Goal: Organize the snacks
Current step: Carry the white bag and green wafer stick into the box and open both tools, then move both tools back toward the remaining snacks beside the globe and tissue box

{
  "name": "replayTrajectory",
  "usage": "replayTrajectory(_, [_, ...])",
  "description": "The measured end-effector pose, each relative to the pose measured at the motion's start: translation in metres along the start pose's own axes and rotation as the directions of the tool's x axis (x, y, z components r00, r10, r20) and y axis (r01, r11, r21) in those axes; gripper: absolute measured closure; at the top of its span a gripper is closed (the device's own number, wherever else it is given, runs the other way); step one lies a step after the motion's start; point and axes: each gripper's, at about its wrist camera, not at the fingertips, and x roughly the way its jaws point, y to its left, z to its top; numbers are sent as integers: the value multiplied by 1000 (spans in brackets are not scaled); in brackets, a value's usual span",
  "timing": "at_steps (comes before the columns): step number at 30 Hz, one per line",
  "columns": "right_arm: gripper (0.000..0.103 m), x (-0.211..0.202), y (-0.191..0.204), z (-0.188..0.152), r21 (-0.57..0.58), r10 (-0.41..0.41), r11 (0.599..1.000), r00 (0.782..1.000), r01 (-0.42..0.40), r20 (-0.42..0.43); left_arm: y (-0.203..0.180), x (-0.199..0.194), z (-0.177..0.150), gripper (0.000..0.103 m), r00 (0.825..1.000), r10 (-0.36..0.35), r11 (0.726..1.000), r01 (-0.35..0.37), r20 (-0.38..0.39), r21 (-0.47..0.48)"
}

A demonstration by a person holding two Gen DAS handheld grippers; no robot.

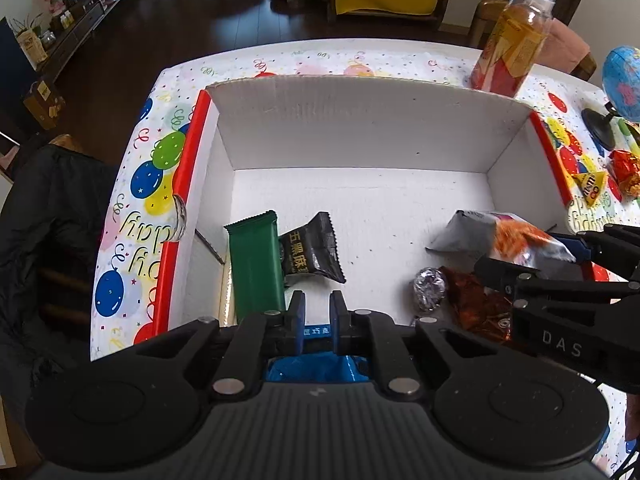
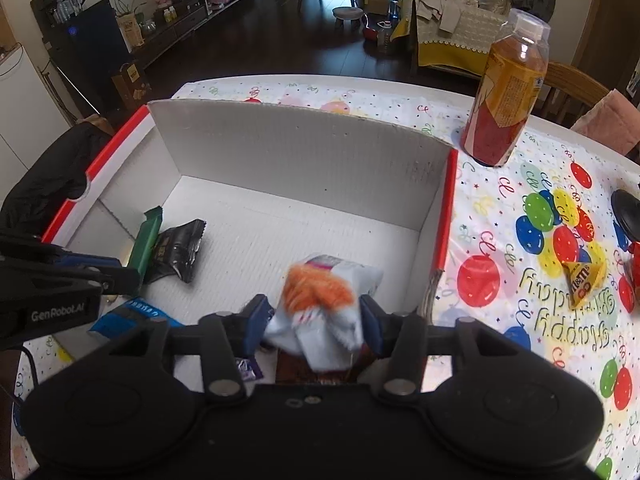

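Note:
A white cardboard box [image 1: 360, 140] with red edges stands on the balloon-print tablecloth. On its floor lie a green bar [image 1: 256, 268], a black packet [image 1: 312, 252], a silver foil ball [image 1: 430, 290] and a red-brown wrapper [image 1: 476, 300]. My left gripper [image 1: 319, 308] hangs over the box's near left corner, shut on a blue packet [image 1: 316, 368] that droops below the fingers. My right gripper [image 2: 314, 316] is low over the near right part of the box. A white and orange snack bag [image 2: 320, 292] sits blurred and loose between its parted pads.
Right of the box stand a tall bottle [image 2: 508, 88] of orange drink and a small globe [image 1: 622, 80]. A yellow triangular candy packet [image 2: 582, 280] and a red sweet bag [image 1: 626, 172] lie on the cloth. A chair with a dark jacket [image 1: 48, 220] is at the table's left edge.

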Motion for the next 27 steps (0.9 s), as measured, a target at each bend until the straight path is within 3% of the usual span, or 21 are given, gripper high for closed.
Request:
replayTrajectory(7, [42, -28, -2, -5, 15, 19, 1000, 999, -19, 45, -7, -17, -8, 88, 1000, -3, 1000, 2, 23, 17])
replayTrajectory(12, [37, -53, -2, -12, 22, 35, 999, 996, -37, 86, -9, -32, -15, 75, 998, -14, 1000, 14, 54, 12])
replayTrajectory(20, [22, -97, -12, -29, 45, 36, 998, 986, -44, 163, -24, -64, -28, 75, 993, -33, 999, 29, 110, 41])
replayTrajectory(24, [20, -119, -17, -40, 51, 37, 998, 979, -48, 201, -36, -79, -35, 74, 989, -55, 997, 47, 138, 60])
replayTrajectory(27, [18, -136, -20, -48, 53, 44, 997, 974, -58, 222, -45, -92, -40, 52, 983, -78, 995, 68, 164, 68])
